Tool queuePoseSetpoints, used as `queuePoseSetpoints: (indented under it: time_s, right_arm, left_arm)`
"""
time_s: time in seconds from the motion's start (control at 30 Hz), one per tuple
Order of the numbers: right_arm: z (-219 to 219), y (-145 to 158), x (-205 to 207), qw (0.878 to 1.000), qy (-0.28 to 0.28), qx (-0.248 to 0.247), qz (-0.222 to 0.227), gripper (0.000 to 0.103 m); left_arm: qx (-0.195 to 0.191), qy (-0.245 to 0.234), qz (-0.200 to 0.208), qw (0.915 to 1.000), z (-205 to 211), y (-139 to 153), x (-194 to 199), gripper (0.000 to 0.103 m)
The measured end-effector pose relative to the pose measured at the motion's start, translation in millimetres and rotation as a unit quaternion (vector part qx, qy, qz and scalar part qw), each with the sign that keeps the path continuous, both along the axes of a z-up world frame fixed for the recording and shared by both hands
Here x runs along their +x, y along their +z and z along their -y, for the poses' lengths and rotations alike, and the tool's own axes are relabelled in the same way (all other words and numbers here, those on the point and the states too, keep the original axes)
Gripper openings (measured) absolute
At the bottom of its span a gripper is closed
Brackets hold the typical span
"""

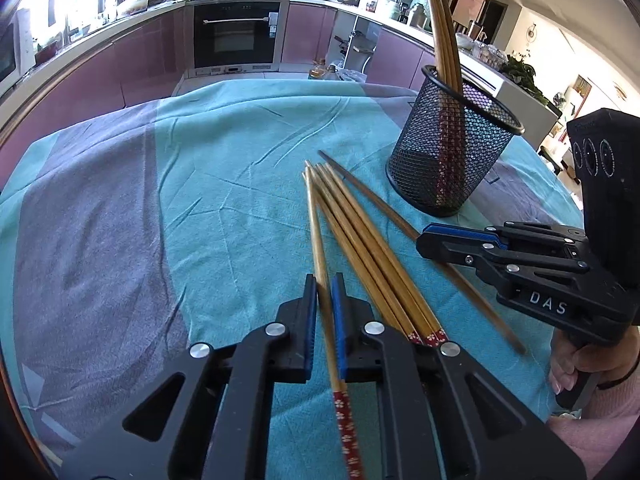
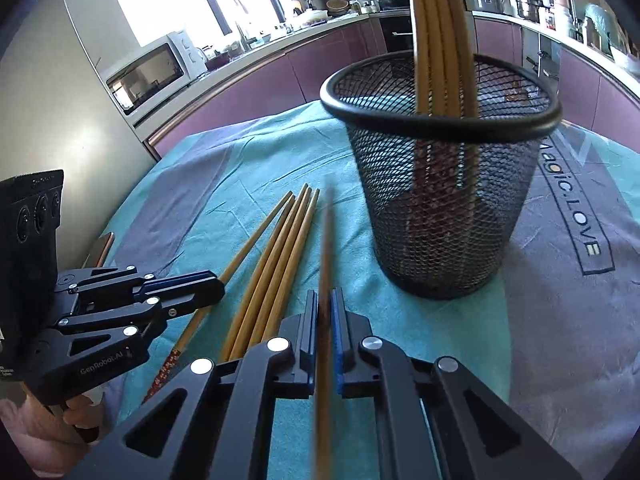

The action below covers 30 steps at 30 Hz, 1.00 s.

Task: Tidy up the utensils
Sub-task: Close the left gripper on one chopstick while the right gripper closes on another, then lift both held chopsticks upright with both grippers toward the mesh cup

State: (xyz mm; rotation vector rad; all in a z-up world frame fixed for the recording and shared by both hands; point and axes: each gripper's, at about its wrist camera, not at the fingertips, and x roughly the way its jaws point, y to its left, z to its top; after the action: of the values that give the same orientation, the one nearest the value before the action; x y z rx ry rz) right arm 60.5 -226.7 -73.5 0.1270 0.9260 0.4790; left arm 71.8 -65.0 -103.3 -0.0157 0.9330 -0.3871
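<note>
Two handheld grippers work over a counter draped in a teal and grey cloth (image 1: 120,208). The left gripper (image 1: 324,300) has its fingers clamped on a single bamboo chopstick (image 1: 320,240) with a red flowered handle; the stick runs forward between the blue pads. The right gripper (image 2: 325,312) is likewise clenched on a darker chopstick (image 2: 326,248), which looks blurred in its own view.

Between the two grippers, a loose bundle of chopsticks (image 1: 360,240) lies flat on the cloth, tips pointing away. A black mesh holder (image 1: 452,152) stands upright just beyond them, on the right-hand side, with several chopsticks (image 1: 442,28) already leaning inside it.

The step in hand appears to be lifting one chopstick with each gripper for the holder. Doing it well likely means raising each stick clear of the bundle without dragging its neighbours, tipping it near upright, and lowering it inside the rim rather than against the mesh wall. The light holder could tip if nudged, and the two grippers should take turns at the opening.

The cloth is creased and carries printed lettering near the holder. Behind is a sunlit kitchen: mauve cabinets, a built-in oven (image 1: 236,32), a white microwave (image 2: 152,72), and cluttered worktops.
</note>
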Motion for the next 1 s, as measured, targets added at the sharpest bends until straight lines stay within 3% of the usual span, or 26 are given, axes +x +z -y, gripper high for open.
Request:
queuePoseSetpoints:
  time_s: [0.23, 0.43, 0.7, 1.0]
  right_arm:
    - [4.6, 7.1, -12.7, 0.999, 0.034, 0.019, 0.007, 0.006]
    - [-4.8, 2.8, -17.2, 0.998, 0.065, -0.004, -0.005, 0.006]
    - [-15.6, -2.3, -9.0, 0.997, 0.065, -0.029, -0.01, 0.011]
    - [-16.1, -3.5, -2.0, 0.998, 0.066, -0.023, -0.009, 0.007]
  left_arm:
    - [-0.012, -0.017, 0.006, 0.9998, 2.0, 5.8, -9.0, 0.008]
    - [-0.003, -0.027, -0.001, 0.9996, 5.7, -0.5, -9.8, 0.007]
    - [0.01, -0.038, -0.009, 0.9992, 6.2, -6.9, -5.8, 0.011]
    - [0.01, -0.032, -0.014, 0.9994, 7.0, -7.7, 3.5, 0.01]
